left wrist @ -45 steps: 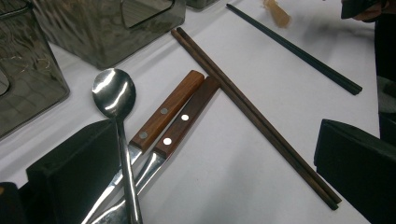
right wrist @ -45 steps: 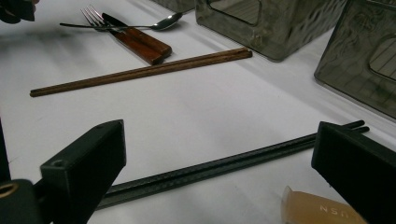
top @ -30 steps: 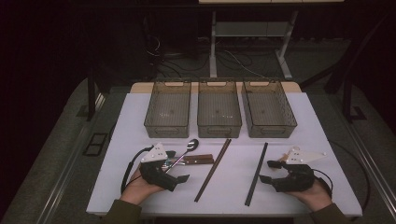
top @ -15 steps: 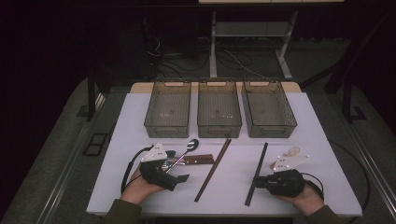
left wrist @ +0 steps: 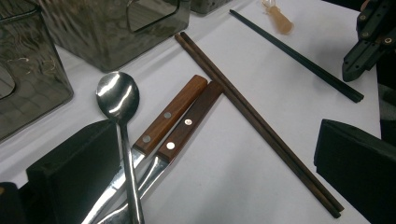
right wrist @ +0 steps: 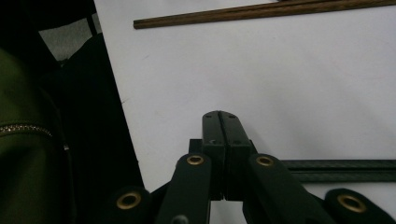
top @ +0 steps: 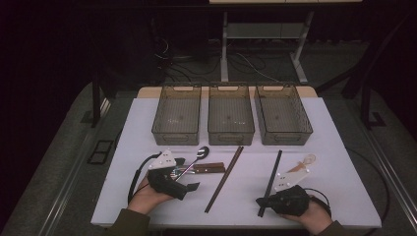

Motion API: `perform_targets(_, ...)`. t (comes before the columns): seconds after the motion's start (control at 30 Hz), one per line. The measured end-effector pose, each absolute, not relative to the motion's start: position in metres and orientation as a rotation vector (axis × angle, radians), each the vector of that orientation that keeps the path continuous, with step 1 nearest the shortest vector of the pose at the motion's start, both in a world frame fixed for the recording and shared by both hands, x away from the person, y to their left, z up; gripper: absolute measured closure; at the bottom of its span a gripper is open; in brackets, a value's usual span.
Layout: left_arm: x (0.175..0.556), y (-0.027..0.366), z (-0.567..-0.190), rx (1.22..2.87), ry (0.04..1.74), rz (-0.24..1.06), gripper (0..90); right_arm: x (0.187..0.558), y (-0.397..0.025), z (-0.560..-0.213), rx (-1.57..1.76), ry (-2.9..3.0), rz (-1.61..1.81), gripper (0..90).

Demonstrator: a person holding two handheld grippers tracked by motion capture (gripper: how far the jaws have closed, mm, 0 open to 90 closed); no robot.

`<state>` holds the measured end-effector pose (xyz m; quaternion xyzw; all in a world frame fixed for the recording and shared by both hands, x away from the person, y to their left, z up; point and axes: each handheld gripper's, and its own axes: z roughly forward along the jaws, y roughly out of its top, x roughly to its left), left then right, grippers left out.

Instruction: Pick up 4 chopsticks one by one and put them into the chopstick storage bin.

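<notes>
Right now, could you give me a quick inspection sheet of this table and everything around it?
Surface: white table, three see-through bins in a row at the back.
Job's things: spoon, two wooden-handled utensils, brown chopsticks, black chopsticks.
Clutter: small pale item, too small to tell.
Grippers: left gripper open around the spoon handle; right gripper shut beside the black chopsticks.
Cables: one loops from each gripper.
Surroundings: dark floor, desk legs, floor cables.

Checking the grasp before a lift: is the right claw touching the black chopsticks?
Cannot tell. In the right gripper view the right claw is shut, and the black chopsticks run behind its linkage, hiding any contact.
</notes>
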<state>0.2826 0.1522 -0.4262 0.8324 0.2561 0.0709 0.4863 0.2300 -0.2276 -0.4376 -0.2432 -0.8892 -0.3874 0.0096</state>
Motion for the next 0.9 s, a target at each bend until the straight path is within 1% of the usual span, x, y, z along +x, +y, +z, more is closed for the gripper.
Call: perform_targets(0.9, 0.282, 0.152, -0.426, 2.026, 0.637, 0.175, 0.0, 0.222, -0.210, -0.445, -0.675, -2.820, -1.093, 88.9)
